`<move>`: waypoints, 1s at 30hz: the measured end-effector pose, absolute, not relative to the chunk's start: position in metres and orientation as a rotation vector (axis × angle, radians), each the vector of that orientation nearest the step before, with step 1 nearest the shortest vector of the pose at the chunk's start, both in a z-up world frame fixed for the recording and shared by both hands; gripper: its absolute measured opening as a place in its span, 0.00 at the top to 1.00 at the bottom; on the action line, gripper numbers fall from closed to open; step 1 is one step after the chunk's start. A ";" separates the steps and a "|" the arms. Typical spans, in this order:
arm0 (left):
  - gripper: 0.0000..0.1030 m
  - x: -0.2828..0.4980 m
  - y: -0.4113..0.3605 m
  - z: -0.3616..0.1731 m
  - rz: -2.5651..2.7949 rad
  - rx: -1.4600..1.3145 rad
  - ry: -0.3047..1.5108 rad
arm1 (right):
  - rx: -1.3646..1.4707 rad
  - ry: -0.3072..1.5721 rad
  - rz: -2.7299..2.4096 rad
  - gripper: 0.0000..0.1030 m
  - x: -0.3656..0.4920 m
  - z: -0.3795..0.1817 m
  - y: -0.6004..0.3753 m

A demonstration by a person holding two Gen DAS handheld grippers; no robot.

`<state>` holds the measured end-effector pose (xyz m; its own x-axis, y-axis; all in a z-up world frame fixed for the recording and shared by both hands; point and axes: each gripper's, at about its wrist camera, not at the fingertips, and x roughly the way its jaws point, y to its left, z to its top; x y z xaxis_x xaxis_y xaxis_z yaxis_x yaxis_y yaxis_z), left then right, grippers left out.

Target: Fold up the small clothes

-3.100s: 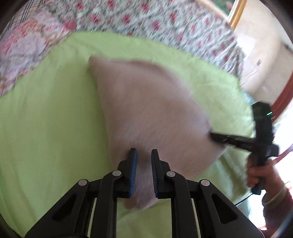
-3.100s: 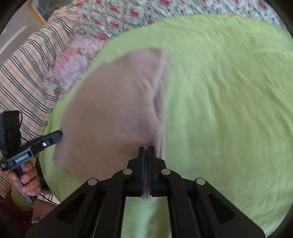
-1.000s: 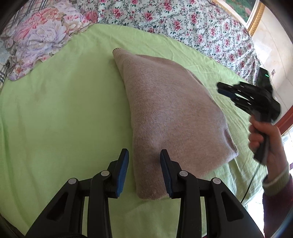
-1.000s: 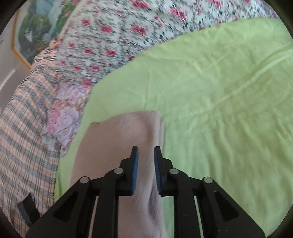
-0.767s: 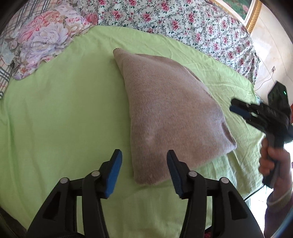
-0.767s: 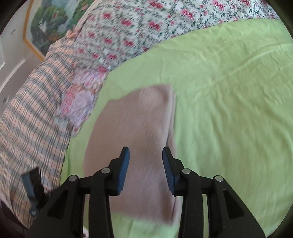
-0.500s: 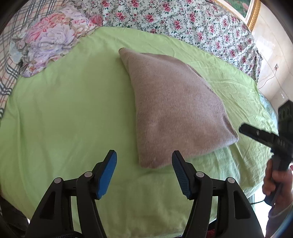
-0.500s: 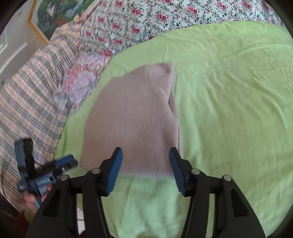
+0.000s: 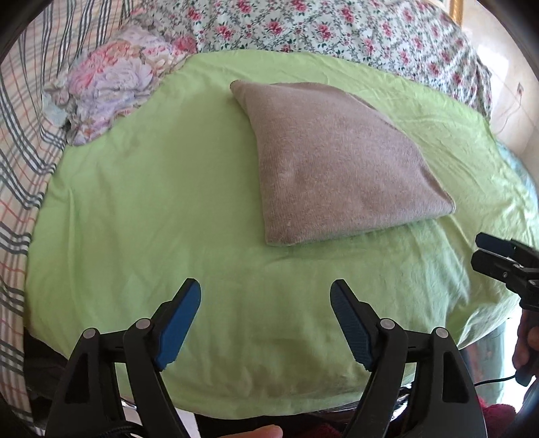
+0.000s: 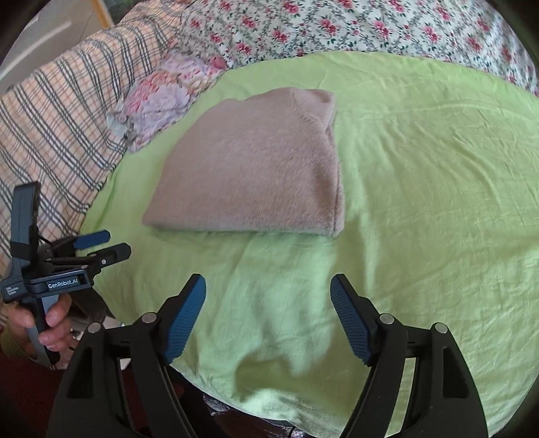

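Note:
A folded beige knit garment (image 9: 337, 161) lies flat on the green sheet (image 9: 151, 209); it also shows in the right wrist view (image 10: 256, 168). My left gripper (image 9: 266, 303) is open and empty, held back over the sheet's near edge, apart from the garment. My right gripper (image 10: 267, 300) is open and empty, also well short of the garment. The right gripper shows at the right edge of the left wrist view (image 9: 505, 259), and the left gripper shows at the left of the right wrist view (image 10: 97, 246).
A crumpled floral cloth (image 9: 111, 84) lies at the sheet's far left corner. A rose-print bedspread (image 9: 337, 27) runs along the back and a plaid blanket (image 10: 50, 118) lies at the left. The sheet's front edge (image 9: 269, 401) drops off below the grippers.
Both grippers let go of the garment, opened wide and drew back toward the sheet's near edge. The garment now lies folded and still.

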<state>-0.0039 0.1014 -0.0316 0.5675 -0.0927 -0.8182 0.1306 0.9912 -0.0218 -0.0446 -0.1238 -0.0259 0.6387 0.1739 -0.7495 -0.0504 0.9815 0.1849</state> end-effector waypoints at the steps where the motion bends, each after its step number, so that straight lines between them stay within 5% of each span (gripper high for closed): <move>1: 0.22 -0.003 0.101 -0.031 -0.129 0.047 0.955 | 0.145 0.867 0.129 0.25 -0.042 -0.025 -0.123; 30: 0.15 0.062 0.084 -0.004 -0.047 0.162 0.908 | 0.080 0.874 0.133 0.16 0.027 -0.007 -0.115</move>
